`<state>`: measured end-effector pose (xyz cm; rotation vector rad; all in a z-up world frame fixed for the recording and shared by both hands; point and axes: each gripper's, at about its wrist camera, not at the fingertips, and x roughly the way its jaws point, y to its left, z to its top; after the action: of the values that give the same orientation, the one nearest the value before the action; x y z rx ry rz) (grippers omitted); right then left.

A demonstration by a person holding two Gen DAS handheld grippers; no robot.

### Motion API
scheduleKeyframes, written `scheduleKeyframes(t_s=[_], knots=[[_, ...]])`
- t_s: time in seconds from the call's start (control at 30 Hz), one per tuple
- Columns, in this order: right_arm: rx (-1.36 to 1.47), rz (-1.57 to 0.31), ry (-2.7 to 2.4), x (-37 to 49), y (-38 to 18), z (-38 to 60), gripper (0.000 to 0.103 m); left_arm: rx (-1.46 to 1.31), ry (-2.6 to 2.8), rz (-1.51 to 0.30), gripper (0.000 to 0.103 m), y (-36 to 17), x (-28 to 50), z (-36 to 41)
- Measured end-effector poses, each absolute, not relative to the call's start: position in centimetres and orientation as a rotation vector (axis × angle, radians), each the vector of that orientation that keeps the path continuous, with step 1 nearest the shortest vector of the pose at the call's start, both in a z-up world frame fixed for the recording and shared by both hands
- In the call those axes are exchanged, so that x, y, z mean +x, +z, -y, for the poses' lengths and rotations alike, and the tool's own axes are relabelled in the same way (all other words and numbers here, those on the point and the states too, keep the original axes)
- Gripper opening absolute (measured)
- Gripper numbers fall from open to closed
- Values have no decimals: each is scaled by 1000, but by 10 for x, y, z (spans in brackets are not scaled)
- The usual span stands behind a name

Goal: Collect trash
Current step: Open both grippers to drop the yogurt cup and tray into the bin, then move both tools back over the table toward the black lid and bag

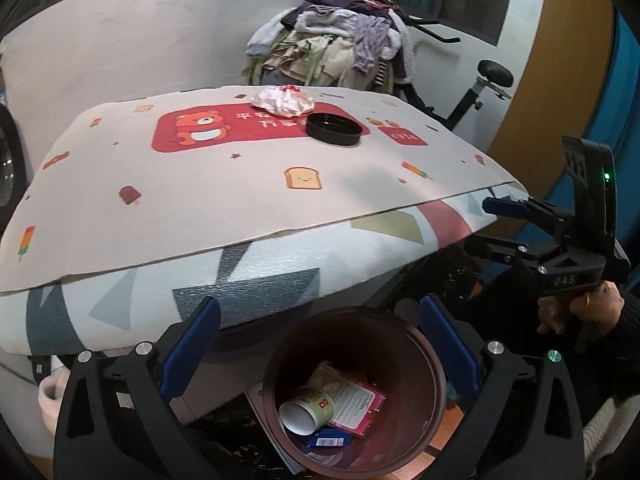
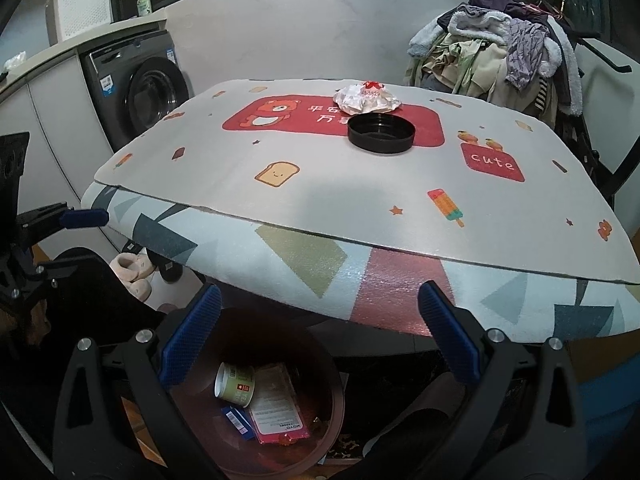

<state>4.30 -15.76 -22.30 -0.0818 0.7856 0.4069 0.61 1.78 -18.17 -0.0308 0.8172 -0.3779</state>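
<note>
A brown trash bin (image 1: 380,340) stands on the floor at the table's near edge. In it lie a paper cup (image 1: 306,410), a pink packet (image 1: 356,404) and a blue wrapper (image 1: 326,438). My left gripper (image 1: 320,340) hangs open right above the bin, nothing between its blue pads. My right gripper (image 2: 320,320) is also open and empty, above the bin (image 2: 276,340) and beside the left gripper (image 2: 68,240). At the far side of the table (image 2: 360,200) lie a crumpled white wrapper (image 2: 366,98) and a black round lid (image 2: 380,134).
A pile of clothes (image 2: 500,60) rises behind the table on the right, with an exercise bike (image 1: 480,80) next to it. A washing machine (image 2: 140,96) stands at the left. Slippers (image 2: 132,272) lie on the floor under the table's left corner. A person's hand (image 1: 580,308) holds the right gripper.
</note>
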Motion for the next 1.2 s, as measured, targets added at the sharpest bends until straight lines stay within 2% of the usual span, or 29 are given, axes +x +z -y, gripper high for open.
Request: scheduleKeyframes(t_s=[0.43,0.73,1.2], knots=[[-102,-795,405,43,-224,154,97,-5,-336,-816,97,-173,13,-19],[-94,-787,389,50,-213,158,97,58,-272,-684,97,-139,34,-27],[7,-697,355,133,-166,161,97,-29,-241,-595,97,-99,105,-61]])
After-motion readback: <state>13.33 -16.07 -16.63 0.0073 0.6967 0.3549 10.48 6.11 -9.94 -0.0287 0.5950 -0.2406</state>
